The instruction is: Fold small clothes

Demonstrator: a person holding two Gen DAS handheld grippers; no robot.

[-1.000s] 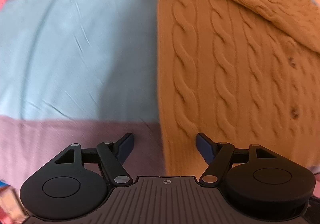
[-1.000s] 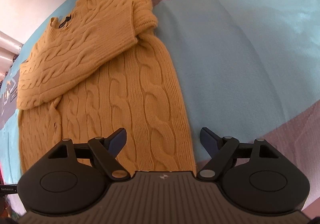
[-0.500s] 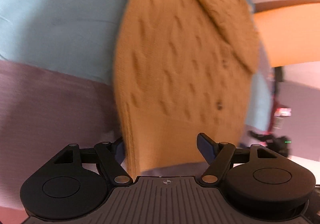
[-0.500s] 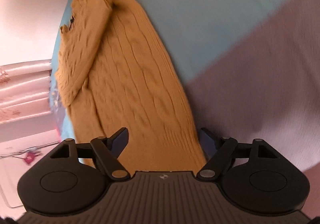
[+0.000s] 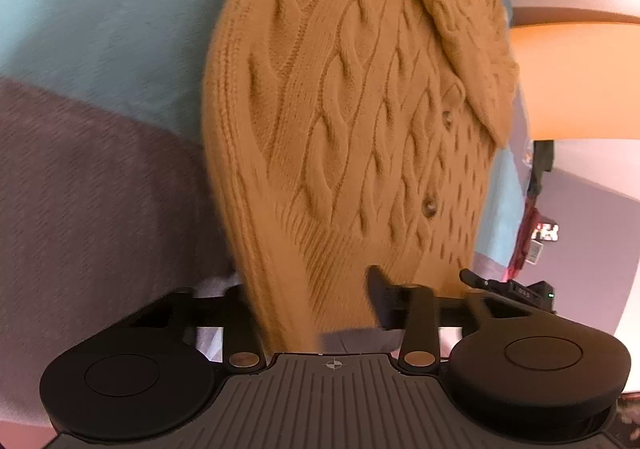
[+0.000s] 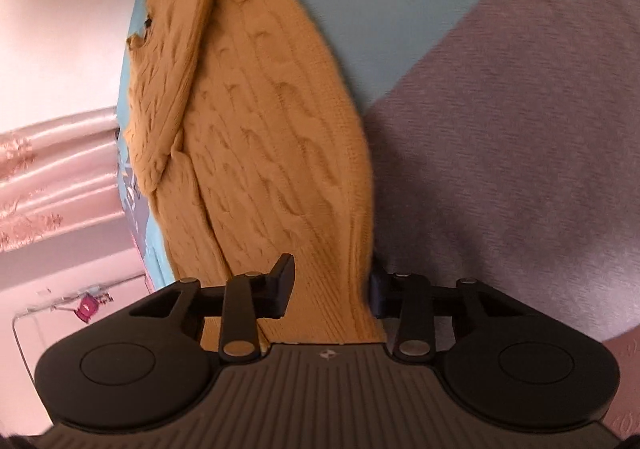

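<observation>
I have the mustard cable-knit cardigan (image 5: 360,121) pinched at its ribbed hem in both the left gripper (image 5: 312,305) and right gripper (image 6: 332,289), fingers narrow, lifting it off the blue-and-mauve bedspread (image 6: 520,129). Next, I judge, carry the hem toward the collar.

left gripper (image 5: 310,299) and right gripper (image 6: 330,289) jaws now clamping sweater (image 5: 360,109) hem, hem lifted

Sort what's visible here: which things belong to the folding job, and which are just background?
Job:
- mustard cable-knit cardigan, its hem between the fingers of both grippers
- left gripper
- right gripper
- teal and mauve cover it lies on

Background:
- pink curtain
- orange lampshade
</observation>
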